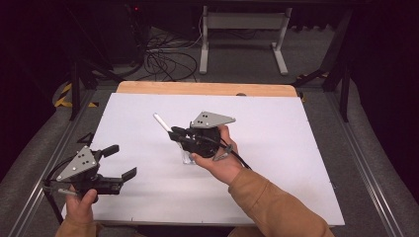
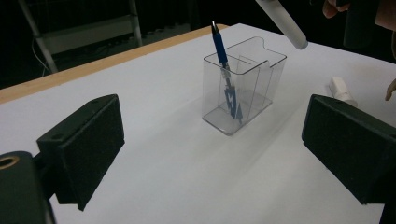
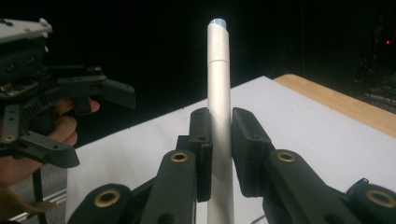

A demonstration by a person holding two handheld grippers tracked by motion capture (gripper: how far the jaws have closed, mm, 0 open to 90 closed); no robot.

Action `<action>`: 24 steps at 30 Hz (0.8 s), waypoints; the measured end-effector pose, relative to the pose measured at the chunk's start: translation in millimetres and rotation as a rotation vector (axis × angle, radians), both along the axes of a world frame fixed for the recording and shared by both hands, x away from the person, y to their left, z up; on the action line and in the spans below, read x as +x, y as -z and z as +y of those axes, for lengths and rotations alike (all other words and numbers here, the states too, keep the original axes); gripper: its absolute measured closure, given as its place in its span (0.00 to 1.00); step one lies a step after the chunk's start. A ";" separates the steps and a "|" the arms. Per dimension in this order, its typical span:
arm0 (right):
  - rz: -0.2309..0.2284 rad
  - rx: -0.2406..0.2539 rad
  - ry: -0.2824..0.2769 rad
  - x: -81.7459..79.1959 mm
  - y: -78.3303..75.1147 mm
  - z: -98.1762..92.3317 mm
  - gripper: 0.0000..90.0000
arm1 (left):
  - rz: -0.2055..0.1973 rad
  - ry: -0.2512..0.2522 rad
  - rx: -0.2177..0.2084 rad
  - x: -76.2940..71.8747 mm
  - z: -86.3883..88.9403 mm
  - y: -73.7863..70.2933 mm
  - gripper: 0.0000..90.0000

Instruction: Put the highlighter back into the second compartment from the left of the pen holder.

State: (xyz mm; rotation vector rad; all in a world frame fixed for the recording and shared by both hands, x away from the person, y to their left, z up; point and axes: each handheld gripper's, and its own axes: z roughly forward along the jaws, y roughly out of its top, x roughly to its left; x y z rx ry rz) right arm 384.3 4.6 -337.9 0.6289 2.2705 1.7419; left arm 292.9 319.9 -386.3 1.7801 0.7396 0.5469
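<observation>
A clear plastic pen holder stands on the white table top, with a blue pen leaning upright inside it. My right gripper hovers over the holder, shut on a silvery-white pen that points up and to the left. In the right gripper view the pen rises between the two pads, gripped at its middle by my right gripper. Its end hangs just above the holder. My left gripper rests at the near left, open and holding nothing, its pads wide apart.
A small white cap lies on the table to the right of the holder. The table's far edge is a wooden strip. Beyond it, a white stand and loose cables are on the floor. Metal rails run along both table sides.
</observation>
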 end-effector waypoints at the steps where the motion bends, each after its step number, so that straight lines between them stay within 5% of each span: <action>1: 0.000 0.007 0.004 0.1 0.4 -1.1 0.88 | 0.000 0.000 0.000 0.1 0.0 0.0 0.07; 15: -0.044 0.095 0.089 10.4 12.4 -20.5 0.88 | 0.003 -0.001 -0.002 -0.3 -0.4 -0.1 0.07; 24: -0.066 0.085 0.143 19.5 25.4 -28.6 0.88 | 0.002 -0.001 -0.001 -0.3 -0.7 -0.2 0.07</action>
